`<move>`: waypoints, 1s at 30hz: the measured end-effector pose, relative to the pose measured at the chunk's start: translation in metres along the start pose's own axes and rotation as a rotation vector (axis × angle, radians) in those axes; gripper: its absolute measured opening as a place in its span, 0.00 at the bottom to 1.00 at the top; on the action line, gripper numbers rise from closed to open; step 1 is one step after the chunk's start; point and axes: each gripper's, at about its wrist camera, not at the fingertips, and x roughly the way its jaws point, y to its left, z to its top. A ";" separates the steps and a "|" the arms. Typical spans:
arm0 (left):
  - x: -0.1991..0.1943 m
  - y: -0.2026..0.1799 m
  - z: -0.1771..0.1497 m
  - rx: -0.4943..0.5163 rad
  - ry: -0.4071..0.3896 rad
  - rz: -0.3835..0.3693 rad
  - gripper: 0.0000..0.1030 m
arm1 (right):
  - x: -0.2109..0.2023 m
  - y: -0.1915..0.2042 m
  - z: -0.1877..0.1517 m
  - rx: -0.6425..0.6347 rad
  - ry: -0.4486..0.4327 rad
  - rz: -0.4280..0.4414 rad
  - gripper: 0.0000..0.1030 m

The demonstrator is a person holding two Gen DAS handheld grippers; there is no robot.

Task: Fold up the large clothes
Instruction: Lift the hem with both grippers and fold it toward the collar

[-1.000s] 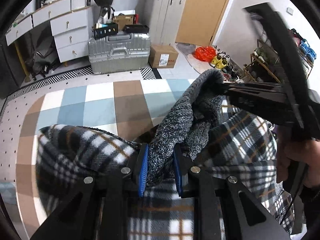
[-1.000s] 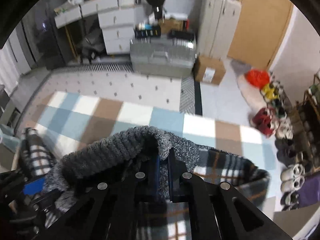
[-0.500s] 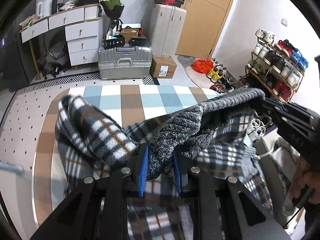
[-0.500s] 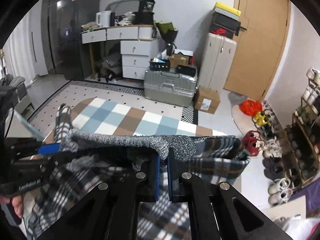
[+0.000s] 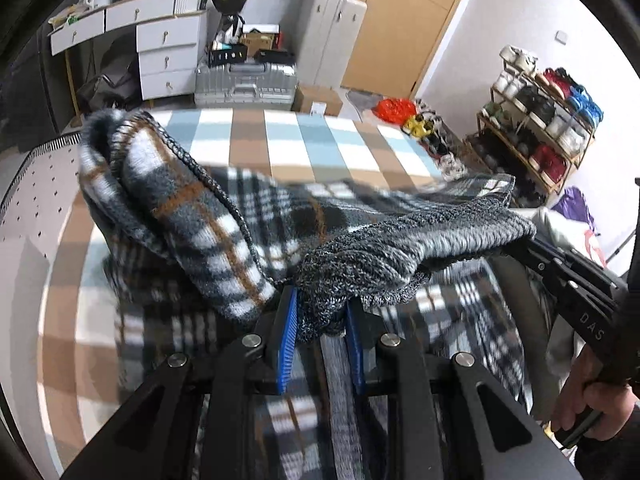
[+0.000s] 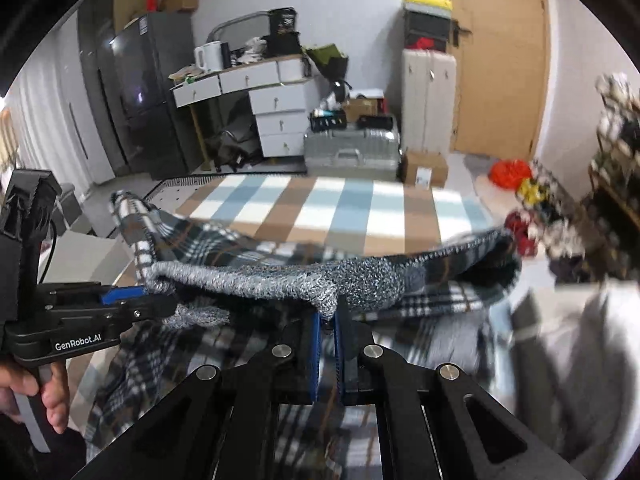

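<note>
Held up above the checked rug, off the floor: a large plaid fleece garment with a grey knit band along its edge. Stretched between both tools, the band nearly level, plaid cloth hanging below and blurred.

Left hand-held gripper: blue pads a little apart, clamped on a thick bunch of the grey knit band, a plaid fold draped over its left finger. Right hand-held gripper: pads almost together, pinching a thin corner of the same band.

Seen only from the left wrist: a shoe rack against the wall at right, sharp and full of pairs; the right tool entering from the right edge, band laid over its tip, and the person's right hand around its handle at lower right.

Seen only from the right wrist: a dark refrigerator at left rear; the left tool from the side at the left edge, blue pad against the band's end; fingers of the left hand on its grip at lower left. Shoe area at right smeared there.

Common to both: white drawer unit, silver suitcase, cardboard box, wooden door.
</note>
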 end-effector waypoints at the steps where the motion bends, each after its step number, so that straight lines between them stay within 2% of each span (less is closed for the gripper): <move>1: 0.003 0.000 -0.005 -0.005 0.007 -0.002 0.16 | 0.002 -0.003 -0.010 0.020 0.017 0.012 0.05; 10: 0.039 0.006 -0.030 -0.034 0.075 0.007 0.16 | 0.020 -0.018 -0.077 0.117 0.145 0.041 0.05; 16: 0.052 0.016 -0.036 -0.091 0.120 0.002 0.16 | 0.034 -0.011 -0.106 0.102 0.223 0.066 0.05; 19: 0.049 0.019 -0.035 -0.092 0.112 0.007 0.16 | 0.039 -0.001 -0.111 0.055 0.231 0.061 0.05; 22: 0.047 0.025 -0.032 -0.099 0.118 0.018 0.17 | 0.044 0.001 -0.109 0.065 0.245 0.073 0.04; 26: 0.050 0.038 -0.040 -0.144 0.170 0.039 0.17 | 0.052 0.005 -0.108 0.067 0.286 0.075 0.05; 30: 0.028 0.041 -0.042 -0.138 0.206 -0.062 0.17 | 0.045 0.002 -0.109 0.074 0.318 0.112 0.07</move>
